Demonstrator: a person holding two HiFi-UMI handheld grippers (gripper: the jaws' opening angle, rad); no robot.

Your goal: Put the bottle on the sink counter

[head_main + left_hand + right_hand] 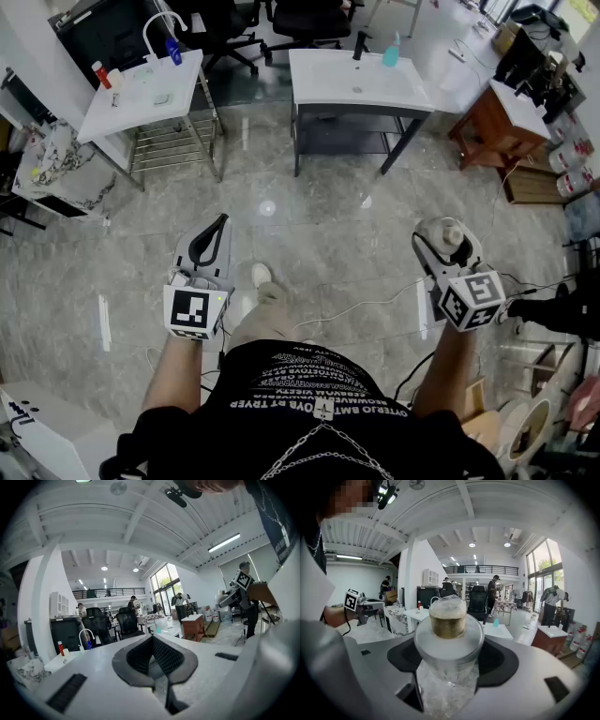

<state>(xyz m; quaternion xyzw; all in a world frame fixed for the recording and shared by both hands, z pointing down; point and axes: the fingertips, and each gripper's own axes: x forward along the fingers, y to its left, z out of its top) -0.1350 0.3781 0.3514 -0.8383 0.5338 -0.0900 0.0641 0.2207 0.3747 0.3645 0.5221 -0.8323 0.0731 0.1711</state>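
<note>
A person is seen from above, standing on a marble floor (309,225). The left tongs (221,225) are clenched on nothing and pointed forward, likely just carried out of the way. The right tongs (439,246) are clamped round a clear bottle (449,634) with a gold-coloured neck. It is held in the air at the person's right, cap uppermost, probably so it can be set down standing. Well ahead, a white sink table (314,89) is seen, mostly bare, with a tap (359,45) and a blue bottle (391,52) at its back edge. A more crowded left table (117,117) stands beside it. Neither has yet been reached.
</note>
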